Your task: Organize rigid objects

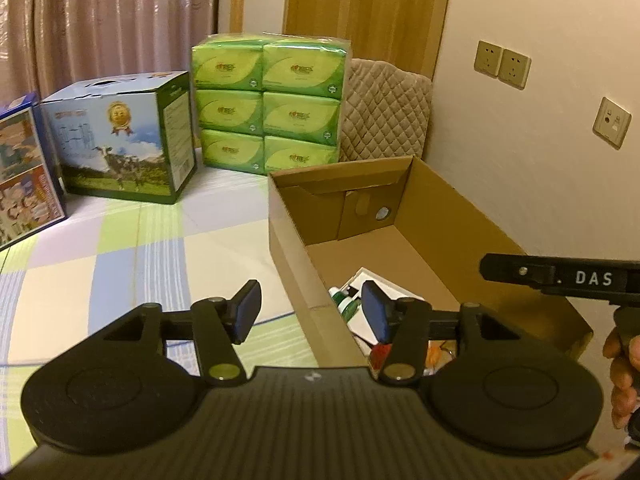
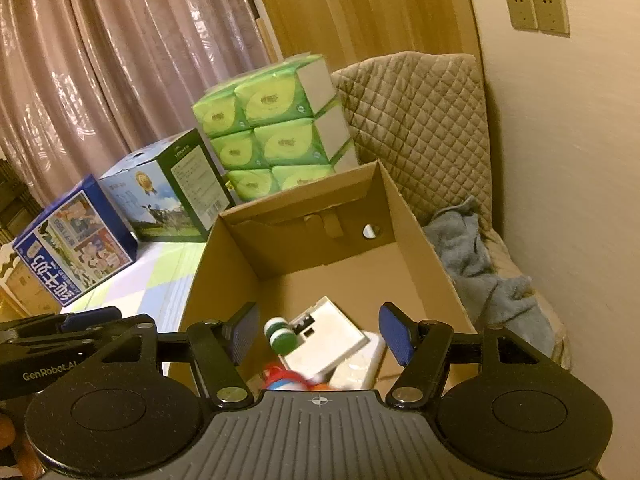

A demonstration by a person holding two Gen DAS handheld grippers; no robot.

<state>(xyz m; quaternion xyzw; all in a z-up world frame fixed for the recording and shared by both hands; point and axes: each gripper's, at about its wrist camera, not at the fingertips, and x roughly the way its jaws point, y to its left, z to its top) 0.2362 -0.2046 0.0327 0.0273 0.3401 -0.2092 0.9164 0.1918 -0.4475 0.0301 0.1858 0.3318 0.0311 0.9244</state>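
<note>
The left gripper hangs with its blue pads spread and nothing between them, one pad over the checked mat and the other over the near left wall of the open cardboard box. The right gripper is over the box itself, its jaws likewise apart and gripping nothing, pointing down at the small things lying on the box floor at its near end: a white bottle with a green cap on its side, touching a flat white case that lies tilted over a pale block, with something red and orange partly hidden under the gripper body (too blurred to name). The far half of the box floor is bare cardboard. A hand shows at the edge of the left view, gripping the handle of the other tool. Beyond the box stands a wrapped pack of green tissue packets, three rows high, and beside that a milk carton box with a cow on it, then a blue printed box further left. A quilted cushion leans against the wall behind the box, with a grey cloth crumpled on the right of the box. Curtains hang at the back, and sockets sit on the wall.
</note>
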